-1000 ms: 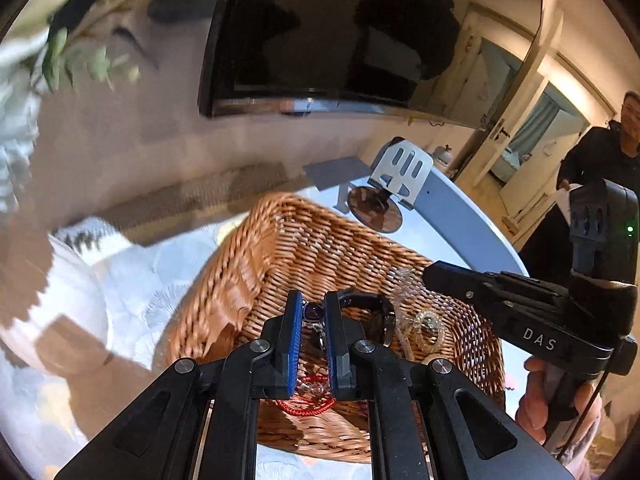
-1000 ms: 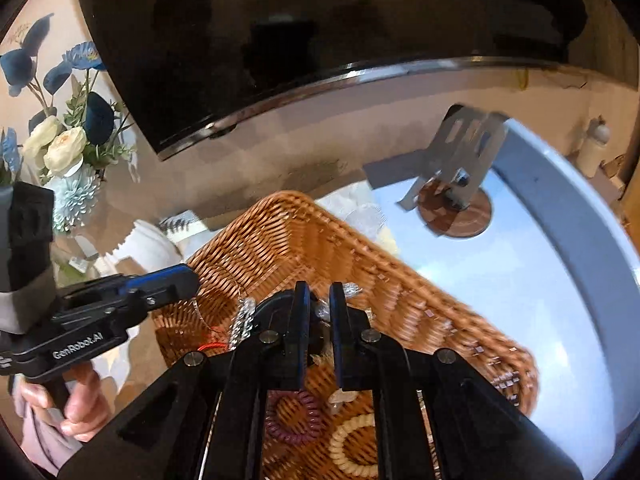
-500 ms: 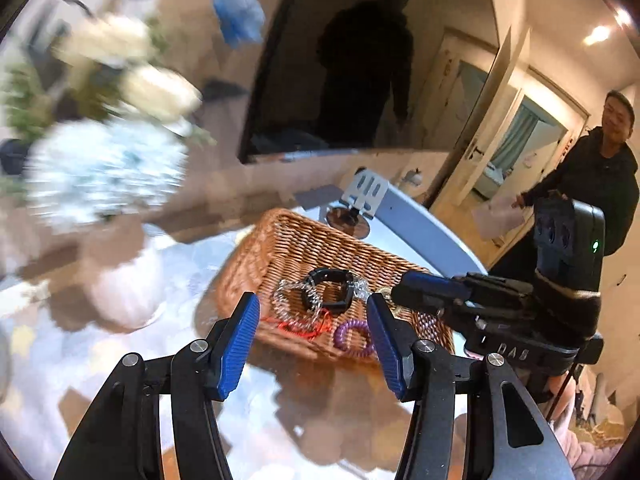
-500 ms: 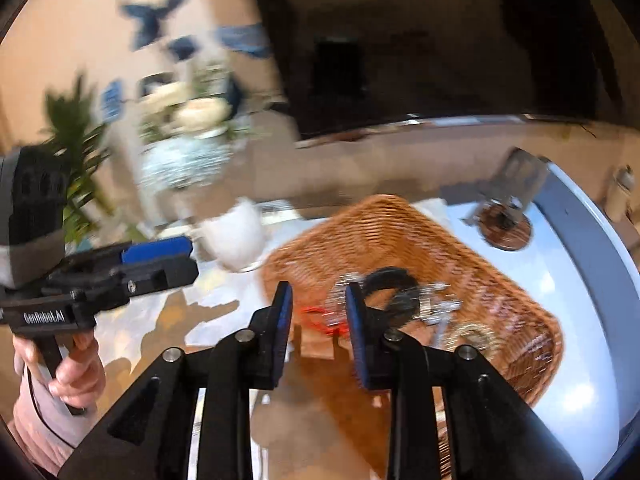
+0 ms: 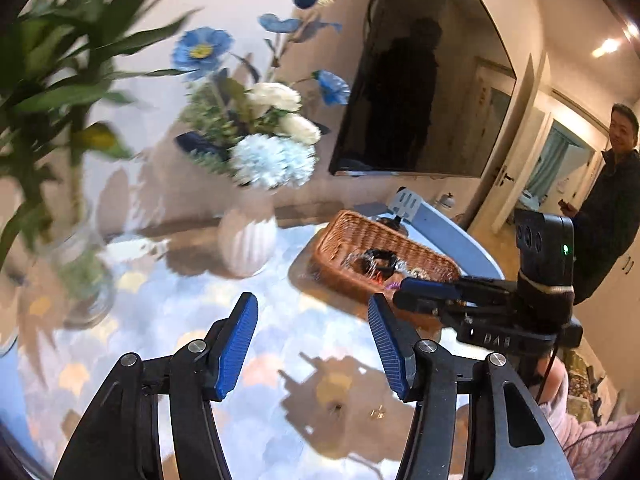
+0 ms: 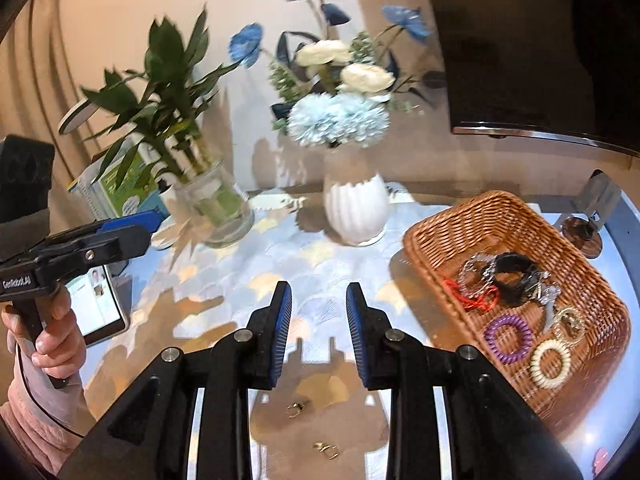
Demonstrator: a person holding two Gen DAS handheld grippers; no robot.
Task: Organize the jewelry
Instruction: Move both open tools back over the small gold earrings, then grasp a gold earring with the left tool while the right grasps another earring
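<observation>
- Jaws on both my grippers had been nearly shut over the wicker basket (image 6: 516,216) a second earlier; my left gripper (image 5: 312,344) now stood wide apart, my right gripper (image 6: 318,332) part-open, neither holding anything
- Bracelets and hair ties (image 6: 508,336) lay in the basket, off to my right; both hands had backed away from it
- Small gold earrings (image 6: 296,410) sat loose on the table (image 6: 280,264) just below my right fingers; I judged those next

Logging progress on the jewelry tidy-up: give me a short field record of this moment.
basket: wicker, right of white vase
in basket: purple coil tie, cream coil tie, black band, red cord
outside basket: two small gold pieces on table
left tool: open, empty
right tool: open, empty
</observation>
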